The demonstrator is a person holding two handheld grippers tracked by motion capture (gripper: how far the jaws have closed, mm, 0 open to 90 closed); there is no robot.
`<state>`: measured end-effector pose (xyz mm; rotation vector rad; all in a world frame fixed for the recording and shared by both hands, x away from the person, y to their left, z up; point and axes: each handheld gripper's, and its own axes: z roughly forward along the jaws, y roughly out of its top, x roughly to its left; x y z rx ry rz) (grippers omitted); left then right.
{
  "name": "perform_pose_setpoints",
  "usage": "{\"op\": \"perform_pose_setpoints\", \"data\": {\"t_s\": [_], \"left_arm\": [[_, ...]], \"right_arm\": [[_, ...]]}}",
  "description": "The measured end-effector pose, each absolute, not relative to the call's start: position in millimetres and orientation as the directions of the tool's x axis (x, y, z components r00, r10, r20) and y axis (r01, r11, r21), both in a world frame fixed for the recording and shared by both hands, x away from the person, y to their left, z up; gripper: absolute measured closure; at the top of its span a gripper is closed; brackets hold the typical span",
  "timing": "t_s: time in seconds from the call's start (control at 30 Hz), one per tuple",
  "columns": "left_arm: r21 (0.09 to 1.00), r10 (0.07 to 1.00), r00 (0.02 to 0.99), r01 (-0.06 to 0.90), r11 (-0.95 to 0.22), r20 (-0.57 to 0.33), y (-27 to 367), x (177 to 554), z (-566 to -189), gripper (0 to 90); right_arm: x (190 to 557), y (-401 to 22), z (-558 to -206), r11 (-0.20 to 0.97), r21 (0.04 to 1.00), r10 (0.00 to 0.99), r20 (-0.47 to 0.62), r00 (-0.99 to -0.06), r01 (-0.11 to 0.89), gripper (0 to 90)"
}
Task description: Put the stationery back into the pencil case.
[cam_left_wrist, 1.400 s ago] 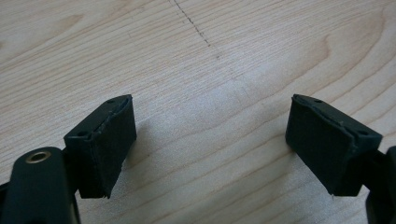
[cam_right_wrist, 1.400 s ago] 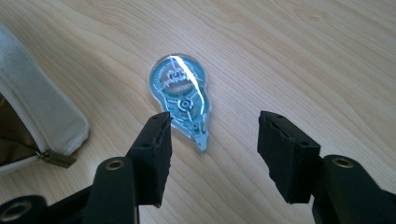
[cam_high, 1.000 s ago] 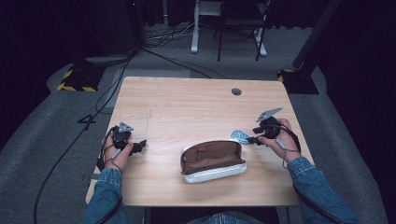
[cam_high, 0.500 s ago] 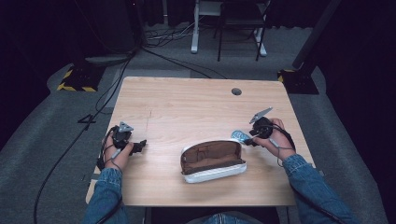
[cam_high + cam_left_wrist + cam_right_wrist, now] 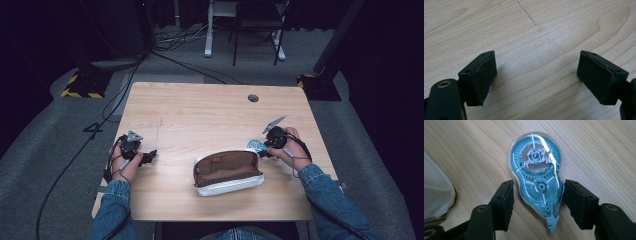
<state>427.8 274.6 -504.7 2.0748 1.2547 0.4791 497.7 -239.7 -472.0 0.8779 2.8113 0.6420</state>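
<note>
A teal correction-tape dispenser (image 5: 537,182) lies flat on the wooden table (image 5: 200,115), just right of an open pouch (image 5: 227,172) that is white outside and brown inside. My right gripper (image 5: 538,203) straddles the dispenser's narrow end. Its right pad is at the dispenser's edge, while a sliver of wood shows between the left pad and the dispenser. In the high view this gripper (image 5: 264,146) sits by the dispenser (image 5: 256,145) at the pouch's right end. My left gripper (image 5: 149,156) rests open on the table at the left, with bare wood between its jaws (image 5: 536,77).
The pouch's white edge (image 5: 436,187) lies close on the left of my right gripper. A round cable hole (image 5: 253,98) sits in the table's far right part. Bare wood stretches across the table's far half. Dark floor, cables and a chair lie beyond.
My right hand has moved a little left and down toward the pouch, bringing the dispenser onto the table. The left hand has stayed still.
</note>
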Motion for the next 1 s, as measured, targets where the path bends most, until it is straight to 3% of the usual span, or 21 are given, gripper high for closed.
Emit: {"op": "perform_pose_setpoints", "data": {"t_s": [0.37,1.0], "left_arm": [[0.697,0.88,0.473,0.639,-0.324,-0.025,274.5,427.8,-504.7,16.4],[0.696,0.879,0.476,0.64,-0.327,-0.025,274.4,427.7,-504.5,16.4]], "right_arm": [[498.7,-235.4,-470.7,0.752,0.424,0.556,0.004,-0.831,0.505,48.8],[495.2,-234.9,-470.5,0.733,0.43,0.585,-0.004,-0.811,0.527,49.7]]}}
